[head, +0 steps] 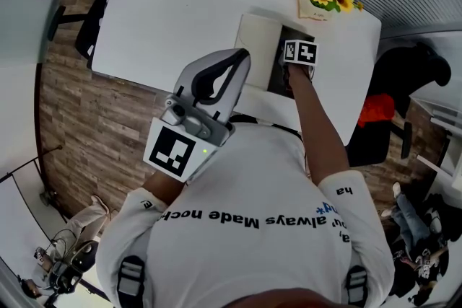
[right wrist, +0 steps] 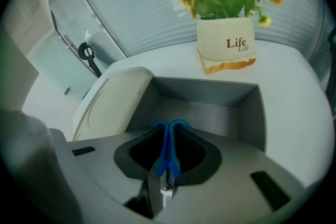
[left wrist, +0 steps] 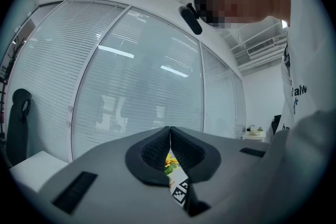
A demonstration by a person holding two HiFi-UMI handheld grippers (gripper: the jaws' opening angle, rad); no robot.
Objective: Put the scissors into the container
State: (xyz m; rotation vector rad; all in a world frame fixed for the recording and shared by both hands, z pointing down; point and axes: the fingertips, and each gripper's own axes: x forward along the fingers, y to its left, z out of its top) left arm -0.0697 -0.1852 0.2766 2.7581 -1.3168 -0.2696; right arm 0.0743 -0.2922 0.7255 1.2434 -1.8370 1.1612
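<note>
Holding the scissors (right wrist: 167,157) over the bin is the step in hand, as I judge it: the right gripper (right wrist: 167,136) has its jaws pressed onto the blue handles. The loops poke out past the tips and the metal pivot lies nearer the camera. Just beyond the tips, the grey container (right wrist: 210,94) stands open and looks empty. Its pale lid (right wrist: 113,102) is folded back at 9 o'clock, and a flower pot (right wrist: 226,42) sits on the white table (right wrist: 294,86) at 12 o'clock.

The next move likely calls for parting the jaws so the scissors drop inside, perhaps after dipping a little lower.

In the head view the right arm is stretched forward toward 1 o'clock. The left gripper (left wrist: 169,136) is drawn back near the chest, tilted upward, its jaws together on nothing.
</note>
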